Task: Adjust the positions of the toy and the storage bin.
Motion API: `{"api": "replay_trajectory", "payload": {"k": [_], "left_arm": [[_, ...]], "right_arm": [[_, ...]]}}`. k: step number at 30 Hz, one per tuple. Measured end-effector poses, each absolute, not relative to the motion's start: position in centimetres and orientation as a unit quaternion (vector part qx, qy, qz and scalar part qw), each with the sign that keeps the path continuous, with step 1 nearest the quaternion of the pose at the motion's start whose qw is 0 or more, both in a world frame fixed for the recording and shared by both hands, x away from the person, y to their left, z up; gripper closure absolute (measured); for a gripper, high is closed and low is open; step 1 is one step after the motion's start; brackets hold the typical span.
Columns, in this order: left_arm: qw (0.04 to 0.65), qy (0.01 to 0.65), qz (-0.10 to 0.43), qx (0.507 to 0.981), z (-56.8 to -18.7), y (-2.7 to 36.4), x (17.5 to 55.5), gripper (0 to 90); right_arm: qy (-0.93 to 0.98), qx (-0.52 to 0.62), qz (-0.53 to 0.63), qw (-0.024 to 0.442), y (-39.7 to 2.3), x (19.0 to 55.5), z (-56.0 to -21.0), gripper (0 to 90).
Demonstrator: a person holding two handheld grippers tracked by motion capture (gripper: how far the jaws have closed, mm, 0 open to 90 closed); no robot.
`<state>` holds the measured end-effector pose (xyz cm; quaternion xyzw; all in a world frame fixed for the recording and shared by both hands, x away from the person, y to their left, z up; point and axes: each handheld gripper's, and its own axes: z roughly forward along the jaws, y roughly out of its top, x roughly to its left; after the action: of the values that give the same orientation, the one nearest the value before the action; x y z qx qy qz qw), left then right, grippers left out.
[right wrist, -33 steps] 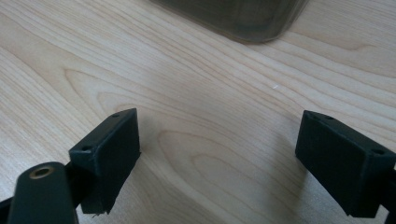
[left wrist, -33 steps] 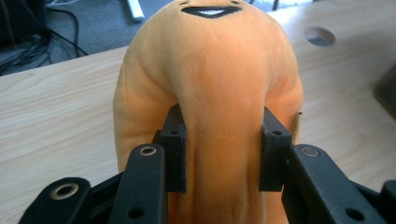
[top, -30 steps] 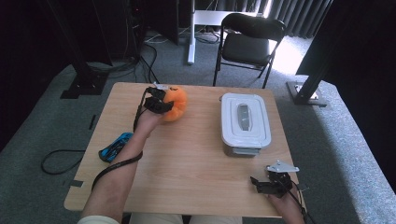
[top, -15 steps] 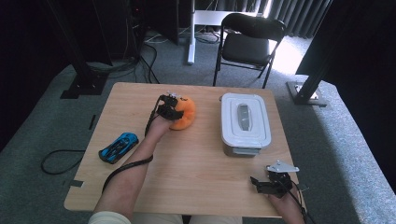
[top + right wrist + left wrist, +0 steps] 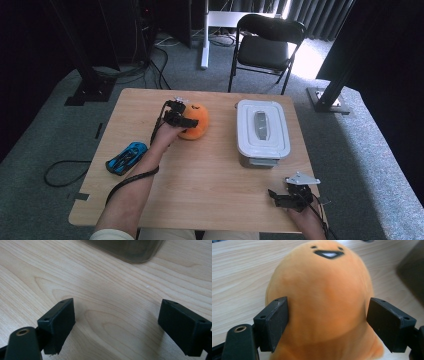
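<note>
Honestly there's no writing to read anywhere here, no labels, brands, numbers or signs. The closest thing to a mark is the little black printed face, two dot eyes and an open smile, on the orange plush toy (image 5: 322, 302), and that's a picture, not text. The lid of the white box (image 5: 262, 131) and the blue toy car (image 5: 125, 157) on the table are too small in the high view to tell if anything's printed on them.
</note>
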<state>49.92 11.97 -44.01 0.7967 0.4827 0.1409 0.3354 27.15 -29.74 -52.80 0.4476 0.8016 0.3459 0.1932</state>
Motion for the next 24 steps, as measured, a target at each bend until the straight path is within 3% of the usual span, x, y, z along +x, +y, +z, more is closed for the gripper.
{"api": "replay_trajectory", "payload": {"k": [5, 24], "left_arm": [[0.341, 0.463, 0.129, 0.808, -42.9, 12.1, 49.3, 1.6], [0.354, 0.383, 0.113, 0.846, -42.2, 15.5, 45.4, 2.8]], "right_arm": [[0.802, 0.448, 0.346, 0.193, -29.7, 27.1, -52.8, 13.7], [0.802, 0.448, 0.346, 0.193, -29.7, 27.1, -52.8, 13.7]]}}
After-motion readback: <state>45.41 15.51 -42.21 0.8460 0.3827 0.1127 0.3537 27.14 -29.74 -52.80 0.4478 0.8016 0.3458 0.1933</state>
